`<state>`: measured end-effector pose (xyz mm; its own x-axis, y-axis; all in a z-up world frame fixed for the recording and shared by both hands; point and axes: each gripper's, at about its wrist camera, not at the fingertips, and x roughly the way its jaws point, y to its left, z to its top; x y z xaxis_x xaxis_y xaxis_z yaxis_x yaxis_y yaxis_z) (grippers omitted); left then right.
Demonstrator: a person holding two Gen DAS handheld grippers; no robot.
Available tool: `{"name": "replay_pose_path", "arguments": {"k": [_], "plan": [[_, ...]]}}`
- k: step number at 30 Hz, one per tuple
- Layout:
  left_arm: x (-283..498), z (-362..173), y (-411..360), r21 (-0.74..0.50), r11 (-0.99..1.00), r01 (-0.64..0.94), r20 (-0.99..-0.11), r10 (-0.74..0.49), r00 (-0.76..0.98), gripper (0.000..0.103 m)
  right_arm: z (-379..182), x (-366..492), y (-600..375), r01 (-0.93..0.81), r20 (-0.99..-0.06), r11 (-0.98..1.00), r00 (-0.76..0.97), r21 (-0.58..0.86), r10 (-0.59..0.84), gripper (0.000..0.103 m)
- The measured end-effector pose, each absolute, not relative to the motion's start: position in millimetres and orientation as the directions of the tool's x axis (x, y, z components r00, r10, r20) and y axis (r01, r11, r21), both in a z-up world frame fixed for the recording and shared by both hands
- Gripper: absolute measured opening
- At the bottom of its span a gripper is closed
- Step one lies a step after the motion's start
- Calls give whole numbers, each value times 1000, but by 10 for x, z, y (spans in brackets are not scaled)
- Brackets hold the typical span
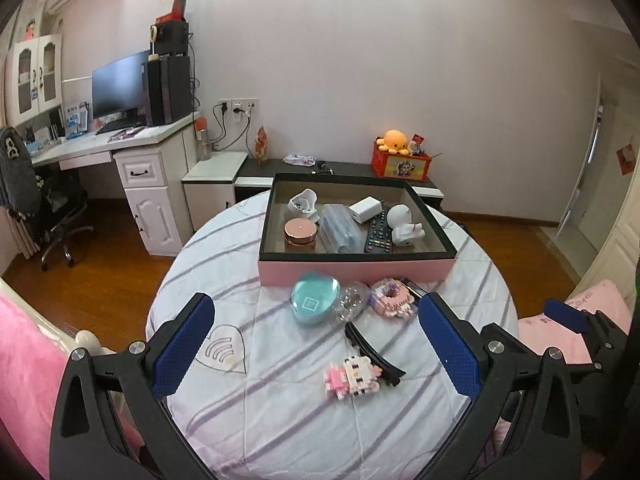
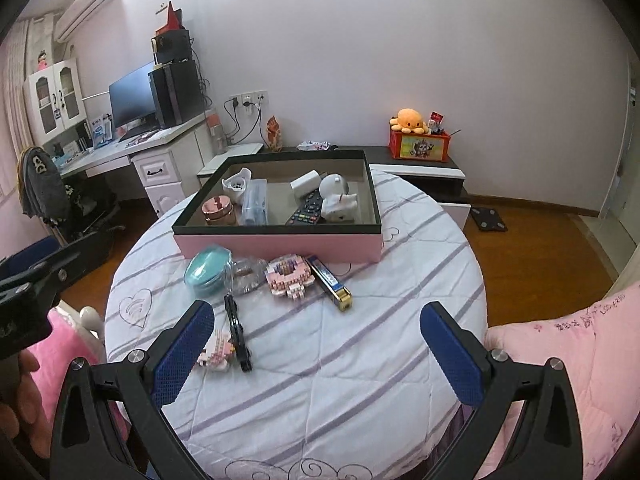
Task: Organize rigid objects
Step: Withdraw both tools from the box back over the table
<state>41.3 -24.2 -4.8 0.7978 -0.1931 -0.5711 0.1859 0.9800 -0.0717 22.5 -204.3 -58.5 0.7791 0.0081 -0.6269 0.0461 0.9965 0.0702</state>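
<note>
Both hand-held grippers, left (image 1: 316, 340) and right (image 2: 316, 344), released and empty; pink box (image 1: 356, 270) part-filled, six items before it outstanding.

White desk (image 1: 132, 140), wood floor (image 1: 112, 252)

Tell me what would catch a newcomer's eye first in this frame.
The shallow pink box with a dark rim at the far side of the round striped-cloth table, already holding a black remote control and a white figurine. In front of it lie loose items, including a teal heart-shaped case and a pink brick-built toy. Both grippers, left gripper and right gripper, hover open and empty.
</note>
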Motion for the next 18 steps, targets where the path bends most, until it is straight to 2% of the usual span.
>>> {"name": "replay_pose_path", "arguments": {"k": [11, 18], "plan": [[363, -48, -210, -71, 981, 179, -566, -187, 803, 103, -562, 171, -2049, 45, -618, 996, 786, 74, 10, 103], [488, -245, -138, -56, 983, 174, -595, -172, 785, 103, -649, 241, -2145, 55, -644, 996, 765, 75, 6, 103]]}}
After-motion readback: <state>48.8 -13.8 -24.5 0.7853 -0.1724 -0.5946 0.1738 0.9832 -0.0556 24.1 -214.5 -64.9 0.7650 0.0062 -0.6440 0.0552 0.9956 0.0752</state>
